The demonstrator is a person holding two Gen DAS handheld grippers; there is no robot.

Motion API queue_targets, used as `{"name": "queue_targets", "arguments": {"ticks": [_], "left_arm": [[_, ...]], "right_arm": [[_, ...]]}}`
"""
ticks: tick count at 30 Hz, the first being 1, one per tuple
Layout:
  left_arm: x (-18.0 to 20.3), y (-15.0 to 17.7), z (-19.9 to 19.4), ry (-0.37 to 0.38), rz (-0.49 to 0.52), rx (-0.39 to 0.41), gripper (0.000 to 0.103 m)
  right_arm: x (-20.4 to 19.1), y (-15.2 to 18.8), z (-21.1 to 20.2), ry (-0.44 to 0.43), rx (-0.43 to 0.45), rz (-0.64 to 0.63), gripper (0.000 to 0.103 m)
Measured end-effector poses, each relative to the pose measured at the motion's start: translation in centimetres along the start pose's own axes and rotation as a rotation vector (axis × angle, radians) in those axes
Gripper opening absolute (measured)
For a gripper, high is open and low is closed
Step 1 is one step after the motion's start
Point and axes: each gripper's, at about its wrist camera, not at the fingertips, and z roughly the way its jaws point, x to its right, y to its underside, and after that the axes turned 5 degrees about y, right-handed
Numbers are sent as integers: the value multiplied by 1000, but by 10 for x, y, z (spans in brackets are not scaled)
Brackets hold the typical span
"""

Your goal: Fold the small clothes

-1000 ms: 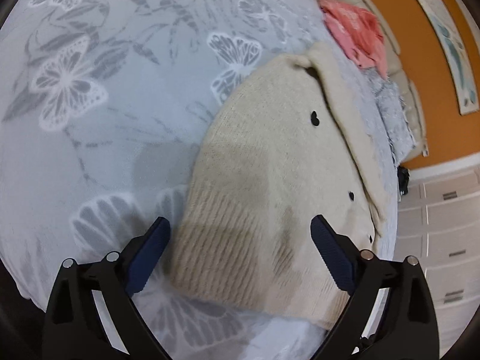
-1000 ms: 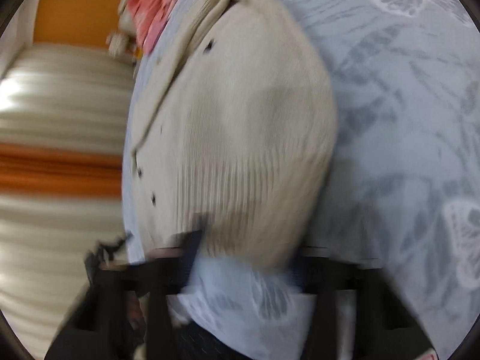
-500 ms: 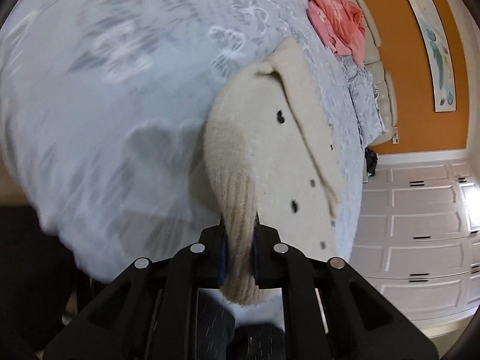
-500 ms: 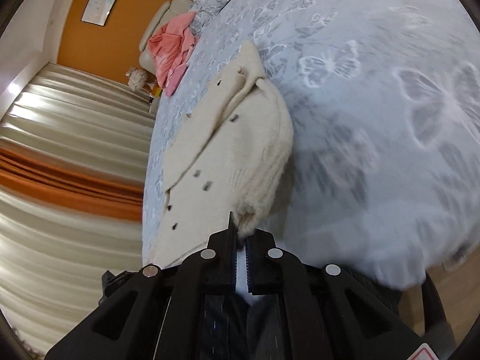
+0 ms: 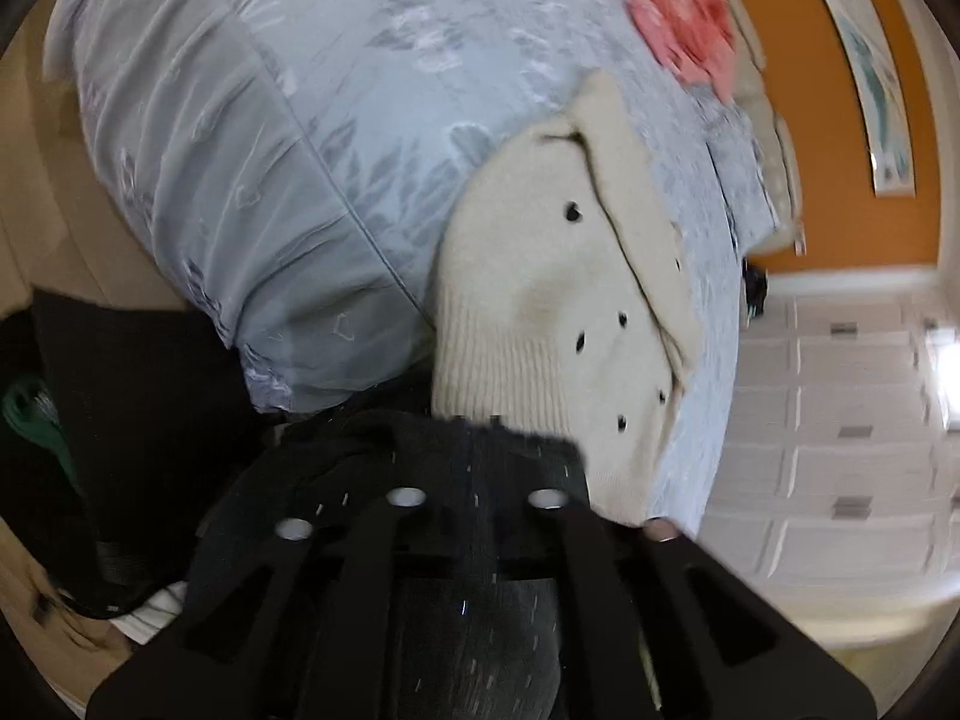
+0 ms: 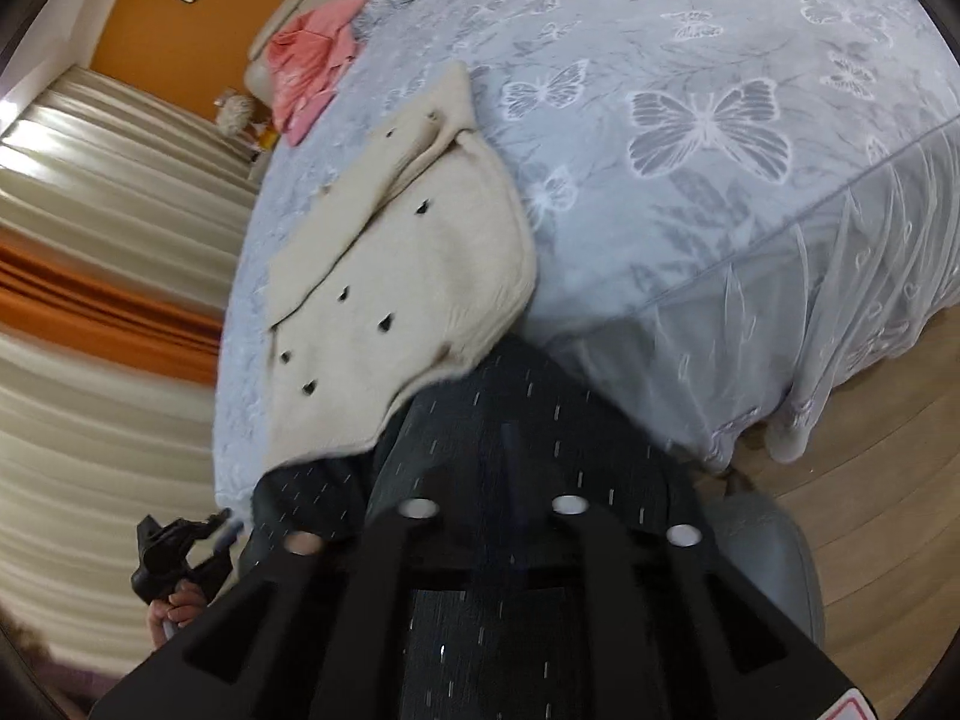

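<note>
A cream knitted cardigan [image 5: 558,300] with dark buttons lies on the bed, its ribbed hem hanging over the near edge; it also shows in the right wrist view [image 6: 408,276]. My left gripper [image 5: 477,480] sits just below the hem, pressed against dark speckled cloth that hides its fingertips. My right gripper [image 6: 492,480] is likewise against that dark cloth, fingertips hidden, below the cardigan's lower corner. Whether either one holds the cardigan cannot be seen.
The bed has a pale blue butterfly-print cover [image 6: 708,138] with a sheer skirt. A pink garment [image 6: 312,66] lies near the headboard. White drawers [image 5: 840,420] stand at the right, curtains [image 6: 90,240] at the left, wooden floor [image 6: 888,480] beside the bed.
Both grippers closed on the cardigan's hem, then pulled back off the bed edge towards the person. The cardigan has slid to the near edge of the bed.
</note>
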Motion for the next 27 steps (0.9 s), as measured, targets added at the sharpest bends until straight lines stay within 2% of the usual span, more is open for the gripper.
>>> {"name": "queue_targets", "arguments": {"ticks": [1,2,3,4,5,10,11,12,13,14,15,16,18,21,22,27], "left_arm": [[-4,-7,9,-26,-28,2,58],[-5,-12,14,-46,-42,17,75],[-7,-17,18,-63,-49,59,75],[-9,-20,21,-69,-47,67,77],[-11,-25,29,-63,-42,57,81],[-17,-40,69,-38,-107,-10,81],[-15,-40,77,-14,-99,-16,81],[-12,-39,80,6,-88,-19,78],[-7,-38,86,38,-72,-27,68],[-3,-37,90,70,-59,-35,50],[0,-36,93,85,-51,-41,40],[4,-35,94,88,-44,-44,15],[9,-33,86,110,-43,-33,13],[21,-24,55,143,-7,8,9],[24,-18,42,147,7,12,6],[26,20,-13,144,-4,-8,6]], "right_arm": [[-3,-9,9,-4,7,-4,61],[-3,-10,12,-2,16,-3,72],[-6,-15,19,-8,13,-2,72],[-9,-20,28,-26,-2,-1,72],[-10,-26,42,-36,-22,10,72],[-17,-34,94,-43,-109,28,70],[-19,-33,95,-49,-104,27,51],[-21,-31,95,-52,-94,31,17],[-20,-32,94,-70,-92,43,10],[-20,-32,88,-102,-64,57,9],[-21,-31,79,-120,-34,51,8],[-22,-30,70,-130,-16,45,8],[-22,-24,44,-158,26,50,7],[-10,-7,3,-187,62,80,6],[-7,0,-8,-191,66,92,6],[-3,36,-54,-178,48,103,6]]}}
